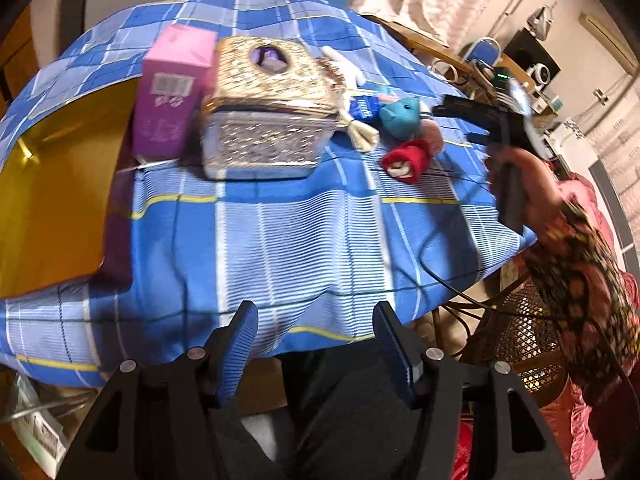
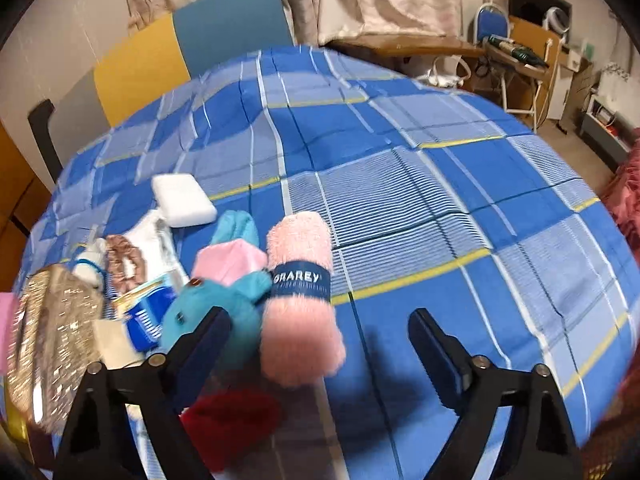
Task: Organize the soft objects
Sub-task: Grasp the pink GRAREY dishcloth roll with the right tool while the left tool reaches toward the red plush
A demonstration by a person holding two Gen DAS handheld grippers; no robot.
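Jaws of both grippers (image 1: 316, 344) (image 2: 320, 344) apart, empty

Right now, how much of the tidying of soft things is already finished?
Done: nothing visibly; the teal plush, pink rolled towel and red soft item lie loose on the cloth beside the glittery box. In hand: nothing; the right gripper is open over the towel, the left gripper open and empty. Left: all sorting.

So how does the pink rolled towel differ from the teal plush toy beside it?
The pink rolled towel is a fuzzy cylinder bound by a dark blue printed band; the teal plush toy is rounded, with ears and no band. The towel lies wholly in view, while the toy is partly hidden behind a gripper finger. Both are soft and rest on the checked cloth.
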